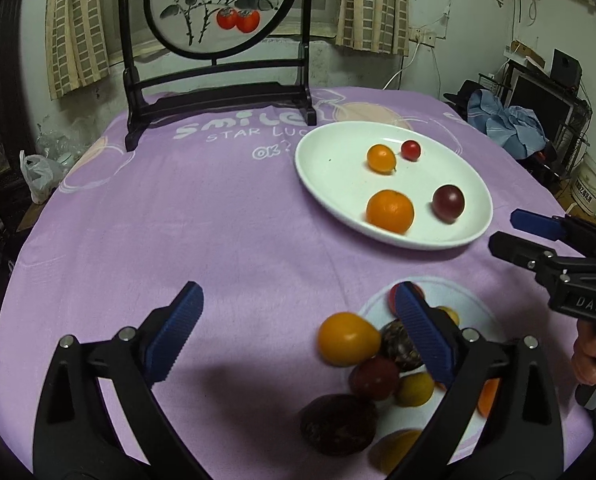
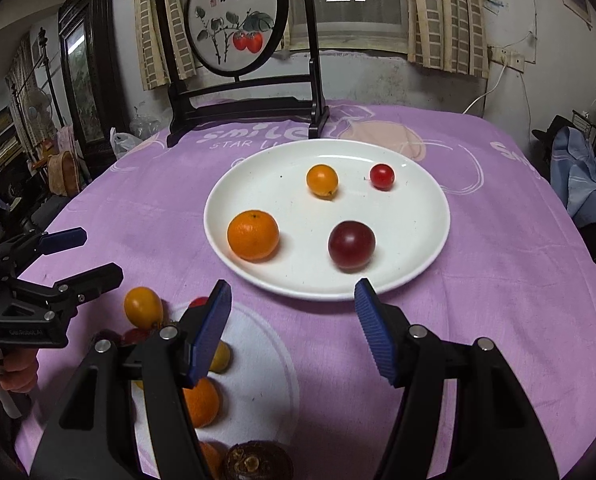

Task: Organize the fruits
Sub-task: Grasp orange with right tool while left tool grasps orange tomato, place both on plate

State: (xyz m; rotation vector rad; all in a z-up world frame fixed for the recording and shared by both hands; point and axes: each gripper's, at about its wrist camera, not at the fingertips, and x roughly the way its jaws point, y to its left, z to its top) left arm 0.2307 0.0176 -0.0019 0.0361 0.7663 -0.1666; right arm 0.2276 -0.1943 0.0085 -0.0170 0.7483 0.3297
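On white plate [image 2: 234, 184]: four fruits.

Dim indoor light falls from above, casting soft shadows beside the fruit on the white plate [image 2: 430, 216] and a broad dark patch on the purple tablecloth [image 1: 218, 240] at lower centre. Fisheye curvature bends both frames, corners vignetting to black. Nearby fruit at the bottom blurs; faint glare streaks the plate's rim.

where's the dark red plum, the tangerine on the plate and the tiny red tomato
dark red plum [image 2: 351, 244], right wrist view, middle of its rounded front
tangerine [image 2: 253, 235], right wrist view, centre of its peel
tiny red tomato [image 2: 382, 176], right wrist view, centre of its skin
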